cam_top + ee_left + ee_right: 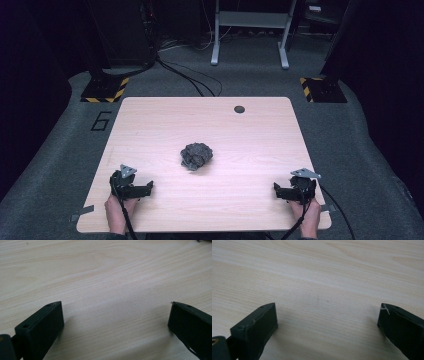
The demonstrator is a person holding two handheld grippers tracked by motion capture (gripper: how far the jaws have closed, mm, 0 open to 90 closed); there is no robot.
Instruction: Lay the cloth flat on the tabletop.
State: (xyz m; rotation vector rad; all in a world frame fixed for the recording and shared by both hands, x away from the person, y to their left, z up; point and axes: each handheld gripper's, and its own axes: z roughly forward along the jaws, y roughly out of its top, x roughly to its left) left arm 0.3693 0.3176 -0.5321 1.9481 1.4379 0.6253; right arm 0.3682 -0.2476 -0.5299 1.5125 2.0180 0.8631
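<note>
A crumpled dark grey cloth (196, 155) lies in a heap at the middle of the light wooden table (165, 120). My left gripper (145, 189) rests near the table's front left, held by a hand, well short of the cloth. Its jaws stand wide apart in the left gripper view, left gripper (116, 312), with bare wood between them. My right gripper (278, 190) rests near the front right corner, also in a hand. In the right gripper view the right gripper (327, 315) is open over bare wood, holding nothing.
A round dark cable hole (239, 109) sits near the table's far edge. Beyond the table are grey carpet, a white desk frame (250, 30), black stand bases with yellow-black tape (106, 89), and cables on the floor.
</note>
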